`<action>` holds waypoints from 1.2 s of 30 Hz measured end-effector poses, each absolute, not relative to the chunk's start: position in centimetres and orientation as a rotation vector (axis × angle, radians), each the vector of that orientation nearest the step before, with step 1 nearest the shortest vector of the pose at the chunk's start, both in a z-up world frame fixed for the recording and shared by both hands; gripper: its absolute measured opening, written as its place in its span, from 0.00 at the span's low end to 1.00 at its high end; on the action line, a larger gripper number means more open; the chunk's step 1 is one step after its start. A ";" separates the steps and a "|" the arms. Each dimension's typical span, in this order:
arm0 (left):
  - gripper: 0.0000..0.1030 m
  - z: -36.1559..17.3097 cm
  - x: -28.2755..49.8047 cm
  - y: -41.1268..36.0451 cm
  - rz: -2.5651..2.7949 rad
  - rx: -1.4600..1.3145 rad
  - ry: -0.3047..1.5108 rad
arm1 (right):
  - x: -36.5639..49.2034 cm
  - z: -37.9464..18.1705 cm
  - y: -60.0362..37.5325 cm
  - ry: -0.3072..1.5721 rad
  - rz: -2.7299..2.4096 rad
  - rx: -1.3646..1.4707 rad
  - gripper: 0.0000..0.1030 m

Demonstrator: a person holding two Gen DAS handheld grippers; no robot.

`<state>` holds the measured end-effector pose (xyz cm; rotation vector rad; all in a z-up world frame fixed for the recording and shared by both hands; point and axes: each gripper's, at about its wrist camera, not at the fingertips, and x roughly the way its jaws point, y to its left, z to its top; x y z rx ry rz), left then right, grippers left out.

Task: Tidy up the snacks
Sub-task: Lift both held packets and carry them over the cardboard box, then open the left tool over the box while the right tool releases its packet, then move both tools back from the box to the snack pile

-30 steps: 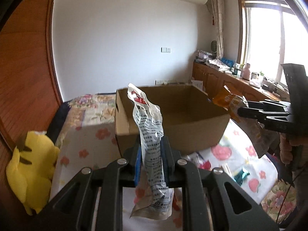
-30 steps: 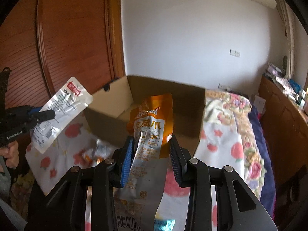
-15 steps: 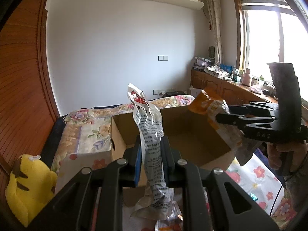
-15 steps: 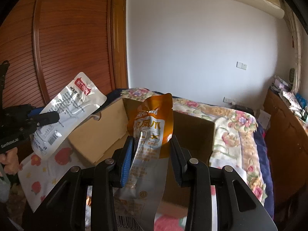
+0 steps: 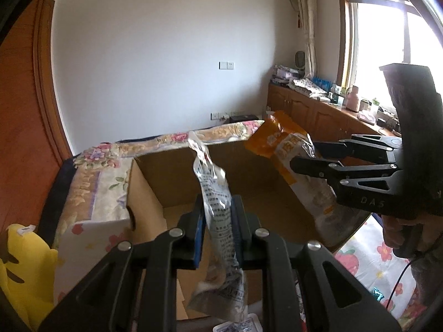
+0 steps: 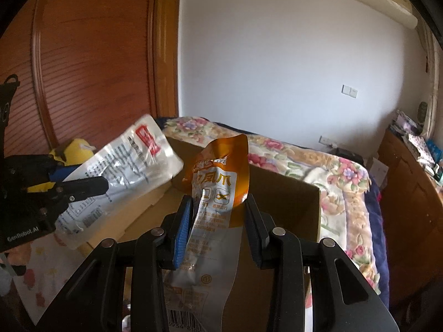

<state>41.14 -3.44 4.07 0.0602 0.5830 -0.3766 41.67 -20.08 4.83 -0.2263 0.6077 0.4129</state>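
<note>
Left tongs (image 5: 217, 221), lower centre of frame: pinching a clear-and-white printed snack pouch (image 5: 216, 207), holding it upright. Right tongs (image 6: 218, 221), lower centre: gripping an orange-topped foil snack pouch (image 6: 218, 188). Both pouches are hanging over the open brown cardboard box (image 5: 155, 191) sitting mid-frame on the floral-quilted bed (image 6: 346, 182).
</note>
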 end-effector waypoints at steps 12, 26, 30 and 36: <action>0.19 2.6 42.0 -5.0 -0.342 0.125 0.623 | 42.4 2.2 -19.8 0.694 0.388 -0.243 0.38; 0.37 5.9 37.5 -2.3 -0.294 0.076 0.554 | 39.1 3.9 -21.3 0.706 0.404 -0.149 0.52; 0.39 6.7 35.6 -1.5 -0.282 0.073 0.537 | 36.6 5.2 -21.9 0.680 0.411 -0.136 0.52; 0.40 6.8 31.9 -0.6 -0.290 0.068 0.537 | 32.3 6.4 -22.9 0.660 0.417 -0.121 0.52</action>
